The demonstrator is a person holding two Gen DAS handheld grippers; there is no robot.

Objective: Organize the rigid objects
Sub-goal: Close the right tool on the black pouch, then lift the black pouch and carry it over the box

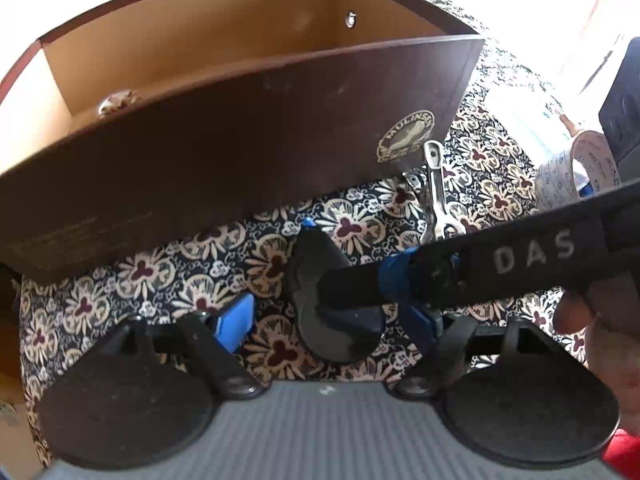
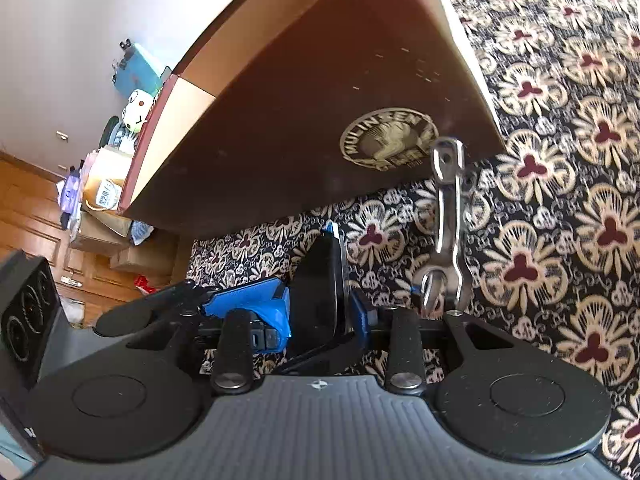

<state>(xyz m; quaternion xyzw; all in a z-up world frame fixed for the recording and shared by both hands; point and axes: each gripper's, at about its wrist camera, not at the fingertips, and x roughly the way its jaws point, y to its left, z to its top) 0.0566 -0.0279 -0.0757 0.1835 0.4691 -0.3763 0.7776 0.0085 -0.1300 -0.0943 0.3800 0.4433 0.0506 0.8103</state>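
Observation:
A brown open box [image 1: 248,120] with a gold round logo stands on the floral cloth; it also fills the upper right wrist view [image 2: 320,92]. A flat black object with a blue tip [image 1: 320,280] lies on the cloth below the box. My right gripper [image 2: 320,304] is shut on this black object [image 2: 320,276], holding it edge-on. In the left wrist view the right gripper's arm [image 1: 520,260] crosses from the right. My left gripper [image 1: 328,320] is open around the black object, blue pads [image 1: 236,320] apart. A shiny metal tool [image 1: 436,188] lies by the box's corner [image 2: 448,216].
A small round item [image 1: 118,102] lies inside the box. A roll of printed tape [image 1: 576,172] and a dark box [image 1: 624,104] stand at the right. Floral cloth [image 2: 580,160] covers the surface. Shelves with clutter [image 2: 112,160] are at the far left.

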